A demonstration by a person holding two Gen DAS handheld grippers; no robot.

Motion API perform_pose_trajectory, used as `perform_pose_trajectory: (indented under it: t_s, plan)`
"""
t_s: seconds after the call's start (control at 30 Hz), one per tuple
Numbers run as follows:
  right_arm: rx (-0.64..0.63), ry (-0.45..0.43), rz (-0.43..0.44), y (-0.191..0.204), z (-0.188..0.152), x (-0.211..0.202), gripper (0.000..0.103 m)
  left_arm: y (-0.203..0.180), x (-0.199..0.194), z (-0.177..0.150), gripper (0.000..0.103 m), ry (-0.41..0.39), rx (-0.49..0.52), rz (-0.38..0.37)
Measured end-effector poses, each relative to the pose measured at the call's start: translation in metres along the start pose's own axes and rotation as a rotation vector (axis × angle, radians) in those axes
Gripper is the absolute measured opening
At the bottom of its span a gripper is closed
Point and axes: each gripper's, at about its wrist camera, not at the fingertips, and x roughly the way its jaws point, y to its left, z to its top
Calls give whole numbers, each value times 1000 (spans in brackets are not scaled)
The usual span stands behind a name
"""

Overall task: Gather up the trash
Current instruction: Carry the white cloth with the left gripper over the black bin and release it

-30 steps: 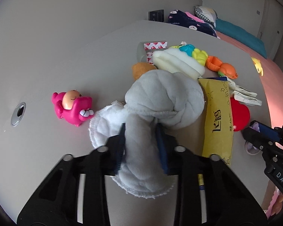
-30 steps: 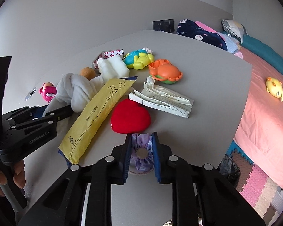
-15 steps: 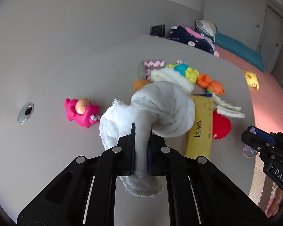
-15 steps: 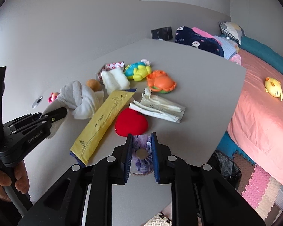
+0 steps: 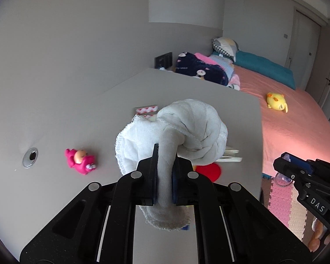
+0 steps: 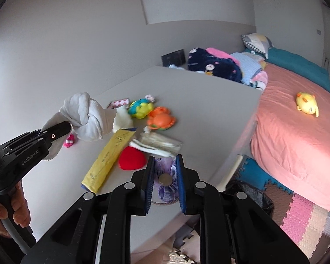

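Left claw (image 5: 165, 171): we see it clamped on the knotted white terry cloth (image 5: 187, 132), held above the grey desk (image 5: 198, 88).
Right claw (image 6: 165, 182): we see it gripping a crumpled purple flower-shaped wrapper (image 6: 165, 173) at the desk edge.

Grey desk (image 6: 209, 110) ahead of the right hand-held gripper (image 6: 165, 183), red heart cushion (image 6: 131, 158) just beyond its tips, yellow packet (image 6: 109, 157) left, folded papers (image 6: 158, 144), orange toy (image 6: 161, 118) farther, pink bed (image 6: 297, 136) with yellow duck (image 6: 307, 105) right.
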Motion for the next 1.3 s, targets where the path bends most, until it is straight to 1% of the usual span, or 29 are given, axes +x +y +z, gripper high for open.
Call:
perform_pose_trajectory:
  t_s: [0.2, 0.43, 0.63, 0.83, 1.2, 1.23, 1.27, 1.3]
  plan:
    - [35, -8, -47, -35, -2, -14, 21, -40, 8, 5, 8, -1, 34, -51]
    - [97, -12, -105, -79, -10, -29, 21, -90, 21, 10, 8, 17, 82, -126]
    - [165, -19, -158, -118, -17, -41, 21, -137, 33, 11, 8, 31, 148, -196]
    - [217, -30, -214, -151, -25, -56, 21, -176, 44, 12, 8, 49, 200, -253]
    - [306, -31, -317, -206, -37, -73, 21, -239, 66, -2, 8, 118, 288, -347]
    - [303, -24, -329, -209, -37, -73, 30, -246, 70, -3, 11, 141, 308, -363]
    - [300, -15, -359, -213, -37, -72, 40, -251, 73, -5, 11, 168, 327, -370]
    - [306, -20, -388, -216, -36, -73, 69, -258, 77, -7, 19, 193, 349, -372]
